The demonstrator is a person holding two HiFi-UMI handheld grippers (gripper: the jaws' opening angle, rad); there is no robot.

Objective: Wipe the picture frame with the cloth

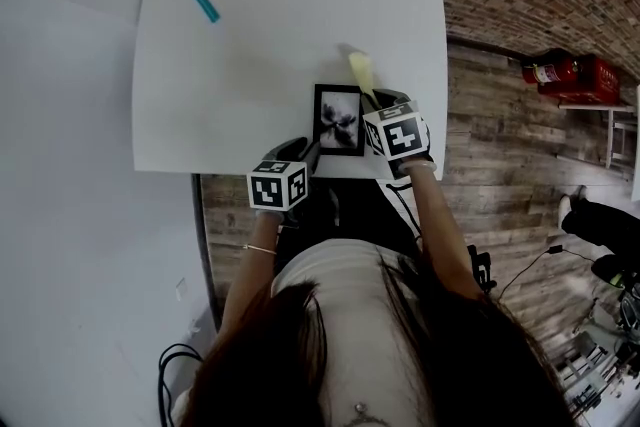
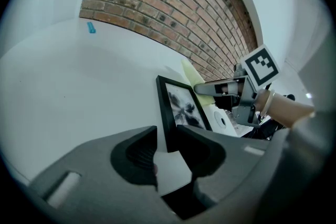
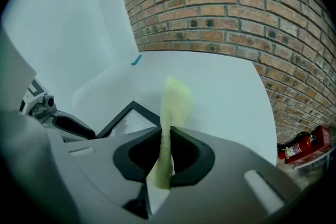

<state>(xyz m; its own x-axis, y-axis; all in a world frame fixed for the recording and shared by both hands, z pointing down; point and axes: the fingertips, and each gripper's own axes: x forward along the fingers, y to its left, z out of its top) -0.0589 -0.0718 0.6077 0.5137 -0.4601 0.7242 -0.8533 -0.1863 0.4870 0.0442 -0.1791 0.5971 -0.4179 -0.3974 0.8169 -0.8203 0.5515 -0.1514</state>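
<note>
**Both tools clenched, one on frame, one on cloth**

We see the picture frame point(image 1: 338, 119) near the front edge of the white surface point(image 1: 250, 65), close to the person. The left tool point(image 2: 167, 138) is clamped on the frame's near-left corner. The right tool point(image 3: 169, 136) sits just beside the frame's right edge, jaws pinched on the yellow-green cloth point(image 3: 173, 102). The cloth sticks out past the jaws, just beyond the frame's far-right corner. We cannot tell whether the cloth touches the frame.
</note>
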